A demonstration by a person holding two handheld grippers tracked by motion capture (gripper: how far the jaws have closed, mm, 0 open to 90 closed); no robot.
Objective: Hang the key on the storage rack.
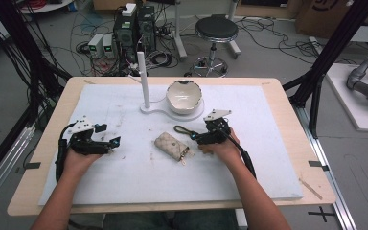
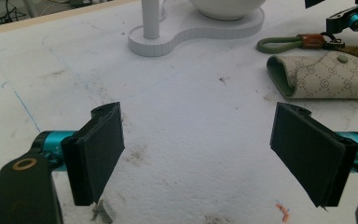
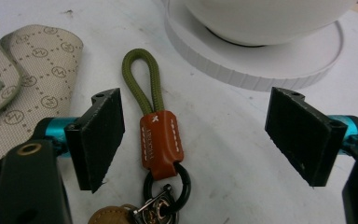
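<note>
High view: both grippers on the white mat, left gripper (image 1: pixel 116 141) well apart from the pouch (image 1: pixel 171 145), right gripper (image 1: pixel 195 137) just right of it, at the strap (image 1: pixel 182 129). Bowl (image 1: pixel 184 96) on stand (image 1: pixel 149 109) behind.

Right gripper view gives detail the high view lacks: strap is a green loop w/ brown leather tab, black ring and keys below. Jaws wide, strap between them, nearer the left jaw, not touching.

Left gripper view: jaws wide, bare mat between; pouch ahead to the right.
</note>
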